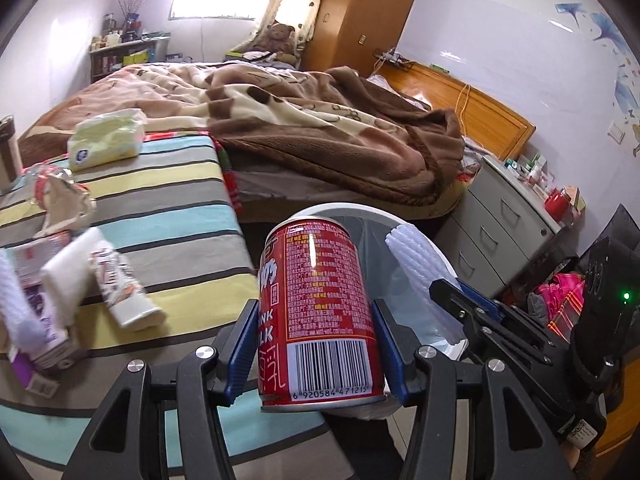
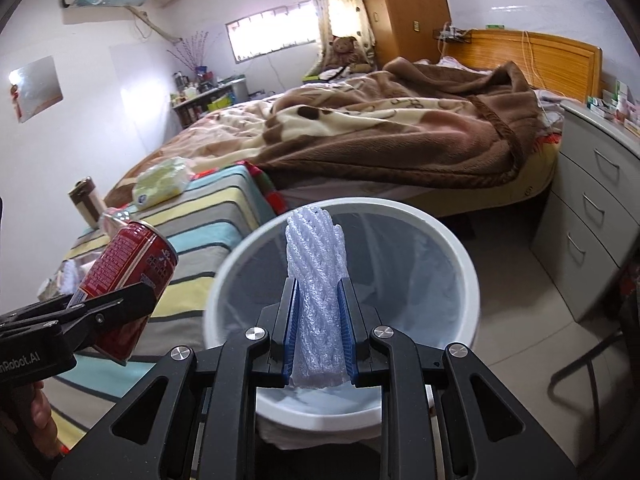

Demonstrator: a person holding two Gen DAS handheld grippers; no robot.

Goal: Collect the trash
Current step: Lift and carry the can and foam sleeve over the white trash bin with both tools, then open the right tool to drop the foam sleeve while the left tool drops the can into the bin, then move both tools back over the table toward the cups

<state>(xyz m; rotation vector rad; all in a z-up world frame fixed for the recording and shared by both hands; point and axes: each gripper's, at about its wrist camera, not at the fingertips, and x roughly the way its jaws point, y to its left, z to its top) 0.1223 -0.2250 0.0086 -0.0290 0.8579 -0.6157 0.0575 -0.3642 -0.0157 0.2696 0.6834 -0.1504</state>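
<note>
Red: 1 can [image 1: 316,312], 1 foam sleeve [image 2: 318,300], 1 bin [image 2: 452,240], 2 clamped hand-held grippers.

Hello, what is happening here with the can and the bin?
A person is collecting trash with two tools. The left hand-held gripper holds a red can, near the edge of the striped table. The right hand-held gripper holds a white foam net over the open bin. Neither is dropped yet. More trash, such as a crumpled tube, lies on the table.
</note>
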